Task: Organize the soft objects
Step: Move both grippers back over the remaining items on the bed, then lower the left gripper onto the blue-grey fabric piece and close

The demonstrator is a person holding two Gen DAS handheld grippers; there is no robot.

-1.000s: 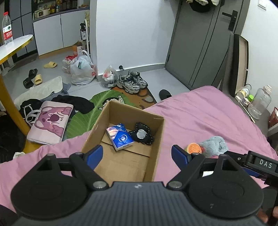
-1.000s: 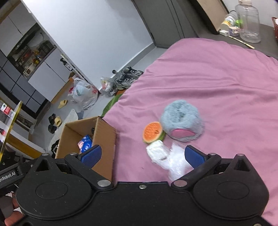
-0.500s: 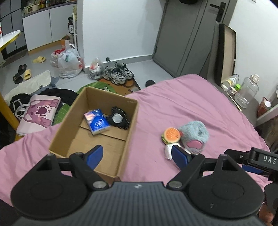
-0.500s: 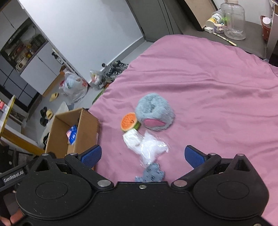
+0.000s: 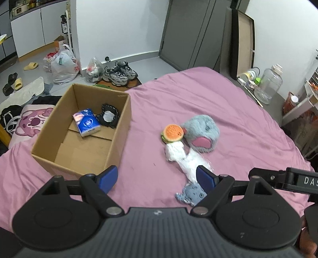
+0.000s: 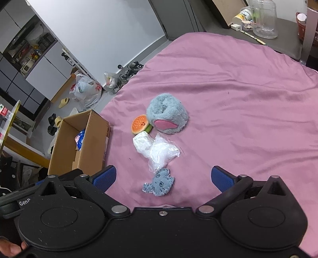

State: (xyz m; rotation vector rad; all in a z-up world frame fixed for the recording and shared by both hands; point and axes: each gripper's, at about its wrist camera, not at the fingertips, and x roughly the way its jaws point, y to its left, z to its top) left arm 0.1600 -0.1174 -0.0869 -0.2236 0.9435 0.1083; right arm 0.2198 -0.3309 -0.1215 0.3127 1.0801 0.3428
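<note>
An open cardboard box (image 5: 121,127) (image 6: 95,139) sits on the pink bed. Inside lie a blue tissue pack (image 5: 86,122) and a black-and-grey soft item (image 5: 108,118). To its right lie a burger toy (image 5: 172,133) (image 6: 140,124), a fluffy grey-blue plush (image 5: 200,131) (image 6: 167,114), a white wad with a clear bag (image 5: 186,156) (image 6: 157,149), and a small flat blue plush (image 5: 189,195) (image 6: 160,183). My left gripper (image 5: 157,177) is open and empty above the bed. My right gripper (image 6: 164,177) is open and empty, just short of the flat blue plush.
Beyond the bed's far edge the floor holds shoes (image 5: 119,73), plastic bags (image 5: 63,65), slippers and a pink cushion (image 5: 25,123). A shelf at the right carries a clear jar (image 5: 268,87) (image 6: 262,17) and small bottles. A grey door (image 5: 190,33) stands behind.
Both grippers have pulled back and turned right. The box moved left in view, and the whole pile, with the small flat blue plush, has come into sight. Both stay open.
</note>
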